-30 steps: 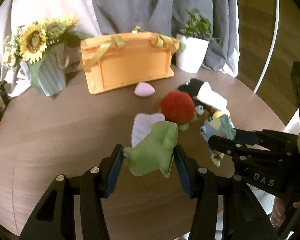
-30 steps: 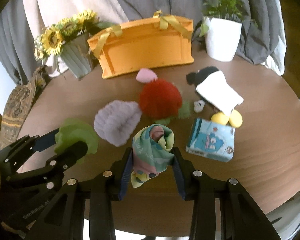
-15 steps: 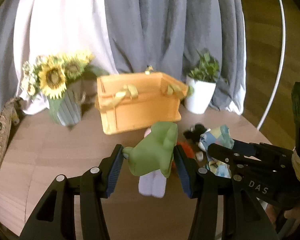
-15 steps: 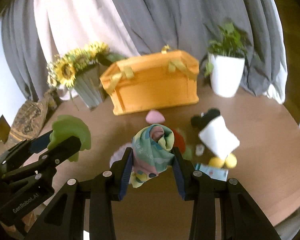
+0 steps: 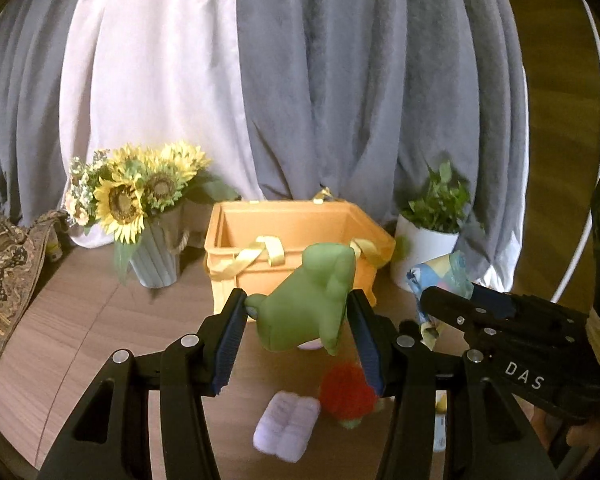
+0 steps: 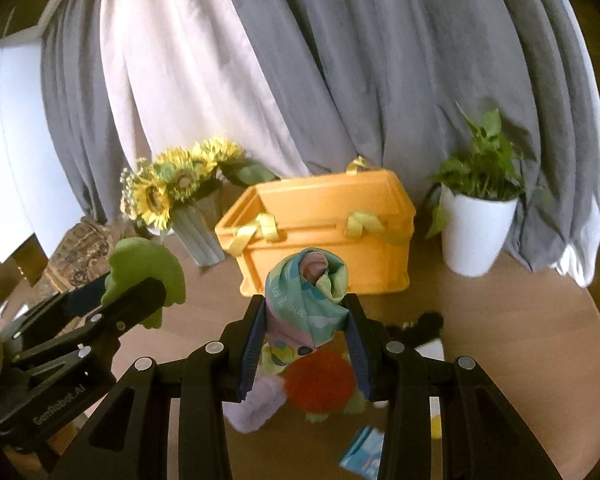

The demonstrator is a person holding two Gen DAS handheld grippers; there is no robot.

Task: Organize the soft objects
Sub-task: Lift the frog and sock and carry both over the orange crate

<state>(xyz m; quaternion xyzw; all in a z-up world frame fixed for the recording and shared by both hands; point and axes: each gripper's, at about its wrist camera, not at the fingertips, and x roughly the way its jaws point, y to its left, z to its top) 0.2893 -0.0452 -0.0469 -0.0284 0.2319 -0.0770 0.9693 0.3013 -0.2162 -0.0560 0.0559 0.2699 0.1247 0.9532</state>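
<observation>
My left gripper (image 5: 298, 312) is shut on a green soft toy (image 5: 308, 300), held in the air in front of the open orange basket (image 5: 236, 240). My right gripper (image 6: 305, 316) is shut on a rolled pastel cloth (image 6: 306, 300), also raised before the orange basket (image 6: 324, 240). Each gripper shows in the other's view: the right gripper (image 5: 440, 292) with its cloth (image 5: 440, 272) at right, the left gripper (image 6: 140, 280) with the green toy (image 6: 144, 264) at left. Below on the table lie a red fluffy toy (image 5: 346, 394) and a lilac plush (image 5: 286, 432).
A vase of sunflowers (image 5: 140, 216) stands left of the basket and a white potted plant (image 6: 476, 220) to its right. Grey and white curtains hang behind. A black-and-white plush (image 6: 430, 328) and a blue packet (image 6: 364, 452) lie on the round wooden table (image 5: 100, 320).
Both grippers have risen with their loads and tilted up; the basket's open top now shows, and the items on the table have dropped low in both views.
</observation>
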